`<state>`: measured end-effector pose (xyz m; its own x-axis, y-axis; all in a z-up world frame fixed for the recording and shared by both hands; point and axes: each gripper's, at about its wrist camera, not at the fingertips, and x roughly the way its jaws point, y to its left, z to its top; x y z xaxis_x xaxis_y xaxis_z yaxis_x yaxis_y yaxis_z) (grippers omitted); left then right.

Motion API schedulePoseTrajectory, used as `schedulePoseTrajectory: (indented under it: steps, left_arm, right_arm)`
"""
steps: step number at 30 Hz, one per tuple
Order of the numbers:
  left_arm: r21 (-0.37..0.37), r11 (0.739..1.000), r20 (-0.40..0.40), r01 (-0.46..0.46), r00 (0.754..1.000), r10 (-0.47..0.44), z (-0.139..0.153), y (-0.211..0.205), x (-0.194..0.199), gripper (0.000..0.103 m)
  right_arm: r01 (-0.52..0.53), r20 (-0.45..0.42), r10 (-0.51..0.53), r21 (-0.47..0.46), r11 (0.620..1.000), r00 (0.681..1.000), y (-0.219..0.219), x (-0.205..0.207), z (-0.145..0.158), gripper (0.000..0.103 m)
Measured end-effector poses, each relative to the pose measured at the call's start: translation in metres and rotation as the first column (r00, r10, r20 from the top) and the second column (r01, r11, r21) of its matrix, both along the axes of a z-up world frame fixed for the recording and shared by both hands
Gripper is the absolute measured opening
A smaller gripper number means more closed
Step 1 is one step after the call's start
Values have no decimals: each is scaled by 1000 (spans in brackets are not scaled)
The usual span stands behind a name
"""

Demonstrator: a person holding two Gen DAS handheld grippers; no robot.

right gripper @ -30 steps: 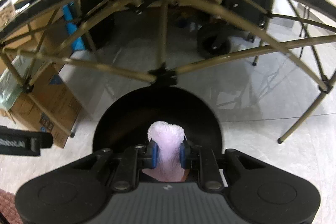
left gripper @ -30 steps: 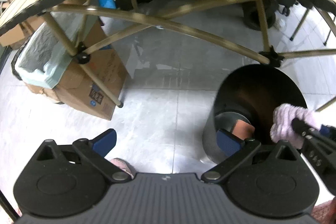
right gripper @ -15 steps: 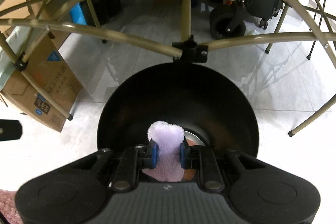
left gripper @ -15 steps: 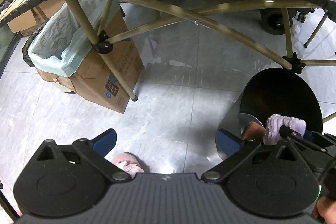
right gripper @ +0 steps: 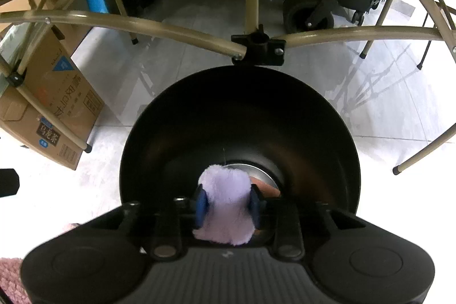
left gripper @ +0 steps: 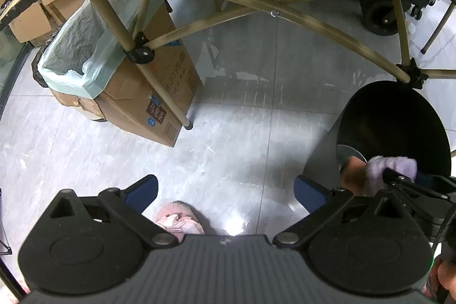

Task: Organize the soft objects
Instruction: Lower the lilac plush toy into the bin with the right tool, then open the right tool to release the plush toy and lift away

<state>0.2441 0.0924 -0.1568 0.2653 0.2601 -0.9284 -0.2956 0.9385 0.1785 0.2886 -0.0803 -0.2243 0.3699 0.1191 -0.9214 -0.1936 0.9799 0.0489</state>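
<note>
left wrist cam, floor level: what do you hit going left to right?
Bag-lined bin → cardboard box → pink slipper → black bucket → purple fluffy cloth, held over the bucket by the right gripper.

The lilac cloth's (right gripper: 225, 207) lower end is hidden behind the right tongs (right gripper: 228, 202), and the bin's (right gripper: 239, 116) orange content (right gripper: 266, 188) is mostly covered by it.
</note>
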Motion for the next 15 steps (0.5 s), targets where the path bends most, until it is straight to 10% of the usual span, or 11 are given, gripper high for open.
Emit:
schedulePoseTrajectory:
  steps: [3,4,15]
  left_arm:
    - [1,1000,-6,0,1000,0,-1,0,1,103]
    - [0,1000,-7,0,1000,0,-1,0,1,103]
    - [0,1000,-15,9,1000,-9,-4,-2,2,103]
  right_arm:
    - [2,7,-1,-7,1000,1000,-1,0,1,98]
    - [3,14,-3,-15,1000,1000,-1,0,2,103]
    - [21,14,-21,-33,999,1000,-5,3,2,103]
